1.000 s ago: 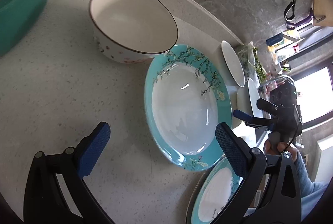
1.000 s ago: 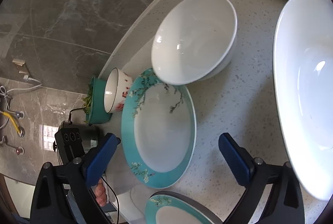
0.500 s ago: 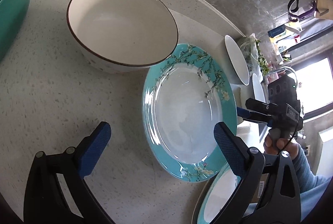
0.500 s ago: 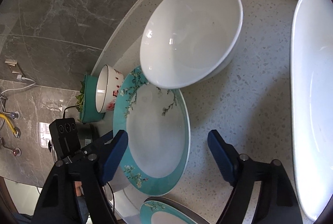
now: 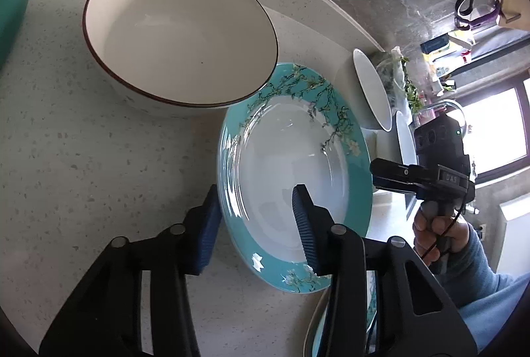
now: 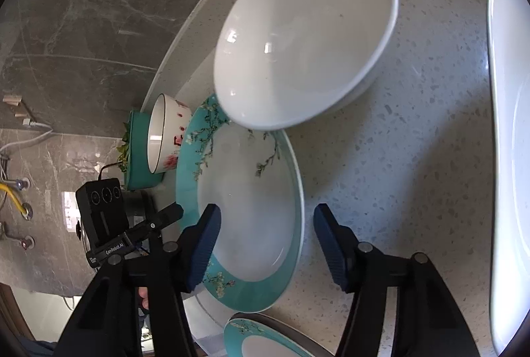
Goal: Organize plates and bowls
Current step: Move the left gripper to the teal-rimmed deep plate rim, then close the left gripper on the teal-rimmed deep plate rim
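A teal-rimmed floral plate lies on the speckled counter; it also shows in the right wrist view. My left gripper straddles its near left rim, jaws partly closed, one finger outside and one over the white well. My right gripper straddles the opposite rim, one finger over the well and one on the counter, still apart. A brown-rimmed bowl sits beside the plate. A white bowl sits at its other side.
A second teal plate lies at the counter's front edge. A large white plate is at the right. A teal tub of greens stands behind the brown-rimmed bowl. A dark marble wall backs the counter.
Both grippers moved in onto the teal plate's rim from opposite sides, and both have narrowed their jaws around it.
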A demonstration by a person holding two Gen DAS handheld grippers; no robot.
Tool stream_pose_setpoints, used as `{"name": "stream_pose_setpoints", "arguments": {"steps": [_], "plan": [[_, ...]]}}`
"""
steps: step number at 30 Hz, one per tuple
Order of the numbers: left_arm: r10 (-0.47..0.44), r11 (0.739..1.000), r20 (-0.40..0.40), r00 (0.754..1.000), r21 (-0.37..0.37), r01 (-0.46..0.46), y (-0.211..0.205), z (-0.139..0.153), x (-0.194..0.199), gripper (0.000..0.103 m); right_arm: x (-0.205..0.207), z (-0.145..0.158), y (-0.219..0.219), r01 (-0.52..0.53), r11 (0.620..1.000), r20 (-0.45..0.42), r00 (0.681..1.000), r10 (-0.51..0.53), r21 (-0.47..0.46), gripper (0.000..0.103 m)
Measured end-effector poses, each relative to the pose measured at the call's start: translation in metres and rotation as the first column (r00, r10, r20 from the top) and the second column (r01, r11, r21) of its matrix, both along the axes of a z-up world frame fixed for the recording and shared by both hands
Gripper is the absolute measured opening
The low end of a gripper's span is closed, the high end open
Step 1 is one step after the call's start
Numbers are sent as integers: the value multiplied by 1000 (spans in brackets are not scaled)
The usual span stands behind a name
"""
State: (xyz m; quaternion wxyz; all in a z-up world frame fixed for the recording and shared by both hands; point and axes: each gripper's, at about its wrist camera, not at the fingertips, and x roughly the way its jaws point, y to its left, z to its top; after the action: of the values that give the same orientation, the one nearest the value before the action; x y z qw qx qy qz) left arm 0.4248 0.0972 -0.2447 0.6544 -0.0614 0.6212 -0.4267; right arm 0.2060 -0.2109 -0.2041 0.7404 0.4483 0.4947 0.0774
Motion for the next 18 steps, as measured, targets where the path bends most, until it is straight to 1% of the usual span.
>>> {"name": "stream_pose_setpoints", "arguments": {"steps": [3, 5, 8, 10, 12, 13, 14, 15, 17, 18], "plan": [[2, 1000, -7, 1000, 0, -2, -1, 0, 0, 39, 0, 1, -1, 9, 1000, 0, 1000, -9, 1, 62], [12, 1000, -15, 1000, 2, -12, 0, -2, 1, 34, 0, 1, -1, 9, 1000, -1, 1000, -9, 1, 62], [24, 1000, -29, 999, -3, -24, 1, -4, 3, 33, 0, 1, -3, 23, 1000, -6, 1000, -23, 8, 62], [20, 1000, -24, 1000, 2, -20, 0, -4, 1, 33, 0, 2, -4, 27, 1000, -4, 1000, -27, 5, 57], [21, 999, -14, 1000, 25, -21, -1, -5, 1, 28, 1, 1, -3, 17, 1000, -13, 1000, -17, -1, 38], [29, 999, -17, 999, 36, -28, 0, -7, 1, 23, 1, 1, -2, 13, 1000, -27, 1000, -14, -23, 33], [37, 999, -23, 999, 39, -36, 1, -8, 2, 20, 0, 0, -2, 14, 999, -38, 999, -15, -42, 25], [42, 998, -26, 999, 42, -41, 1, -9, 2, 19, 0, -1, -4, 21, 999, -47, 999, -23, -43, 20], [44, 998, -28, 999, 47, -42, 1, -11, 1, 18, -2, -4, -7, 36, 999, -60, 998, -38, -38, 12], [43, 998, -23, 999, 55, -42, 0, -11, 0, 17, -3, -5, -7, 37, 999, -59, 997, -39, -36, 12]]}}
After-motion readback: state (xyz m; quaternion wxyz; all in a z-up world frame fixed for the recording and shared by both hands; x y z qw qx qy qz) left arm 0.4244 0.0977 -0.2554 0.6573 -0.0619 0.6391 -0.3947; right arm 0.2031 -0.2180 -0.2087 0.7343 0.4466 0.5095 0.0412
